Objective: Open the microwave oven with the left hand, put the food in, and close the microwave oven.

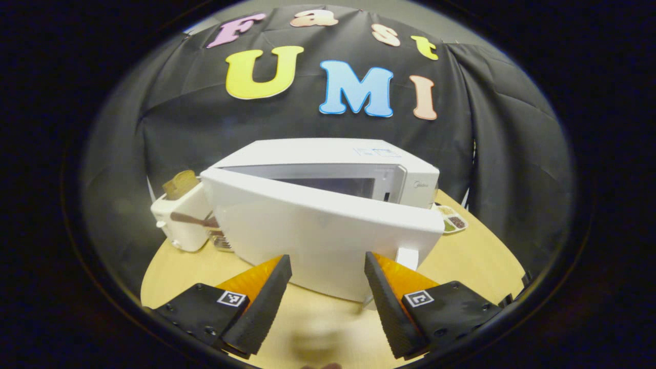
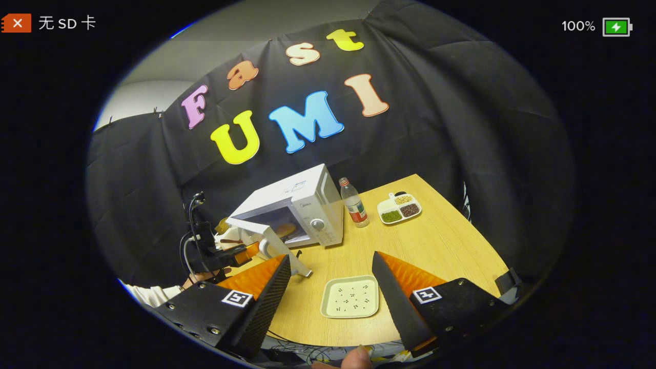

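While the microwave (image 2: pixel 294 212) sits at the back of the wooden surface (image 2: pixel 435 246) with its door (image 1: pixel 323 230) partly swung out, the left gripper (image 1: pixel 328 277) is right up against that door, jaws spread wide, gripping nothing. Food (image 2: pixel 285 229) is inside the oven already. The right gripper (image 2: pixel 330 279) hangs wide open and empty over a square plate (image 2: pixel 350 296).

A staged recording booth: black cloth wall (image 2: pixel 435 128) behind a wooden table (image 2: pixel 435 241) with kitchen appliances
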